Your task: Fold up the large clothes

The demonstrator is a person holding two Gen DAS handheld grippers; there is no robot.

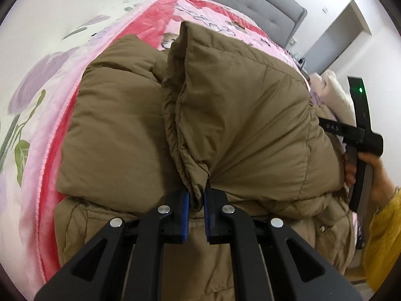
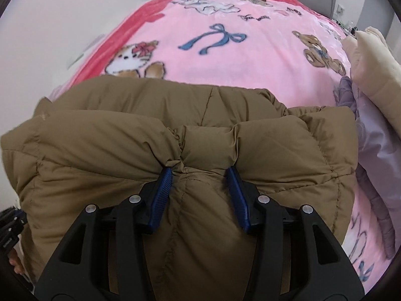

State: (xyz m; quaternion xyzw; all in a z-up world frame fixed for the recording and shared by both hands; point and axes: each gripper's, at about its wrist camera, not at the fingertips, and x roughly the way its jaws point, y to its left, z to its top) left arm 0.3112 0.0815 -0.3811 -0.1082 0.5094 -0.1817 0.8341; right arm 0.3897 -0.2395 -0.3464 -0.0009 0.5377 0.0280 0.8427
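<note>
Open blanket (image 2: 250, 57) beyond puffy jacket (image 2: 175, 135)

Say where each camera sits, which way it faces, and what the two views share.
Left wrist: on the left gripper, looking down its fingers at the brown puffer jacket; the right gripper and a hand show at right.
Right wrist: on the right gripper, facing down at the jacket fold pinched between its pads.
Shared: jacket and pink blanket.

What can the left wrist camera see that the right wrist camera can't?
Only the left wrist view shows the left gripper pinching a fold of the jacket, a hand in a yellow sleeve, and a doorway.

Only the right wrist view shows the right gripper squeezing a puffy panel, and the blue bow and teddy bear prints.

Both show the brown puffer jacket on the pink blanket.
</note>
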